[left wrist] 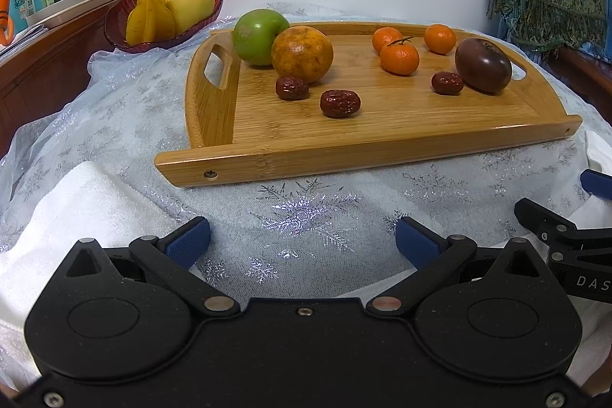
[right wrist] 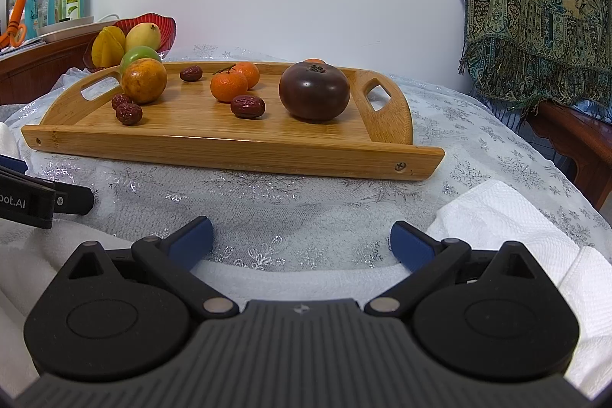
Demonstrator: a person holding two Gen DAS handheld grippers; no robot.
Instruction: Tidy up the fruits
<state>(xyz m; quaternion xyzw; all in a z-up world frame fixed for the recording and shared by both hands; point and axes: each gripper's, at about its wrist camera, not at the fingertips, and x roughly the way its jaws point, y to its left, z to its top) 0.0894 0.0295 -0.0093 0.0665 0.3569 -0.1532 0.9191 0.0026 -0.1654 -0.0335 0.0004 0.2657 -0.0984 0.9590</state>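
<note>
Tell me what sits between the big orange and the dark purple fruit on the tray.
Left wrist view: two mandarins and a red date lie between the big orange and dark purple fruit.

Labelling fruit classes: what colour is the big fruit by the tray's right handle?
Dark purple-brown fruit, clearest in the right wrist view.

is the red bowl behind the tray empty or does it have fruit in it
Not empty. The red bowl holds a yellow starfruit and a yellow mango, leaning side by side; anything beneath them is hidden.
</note>
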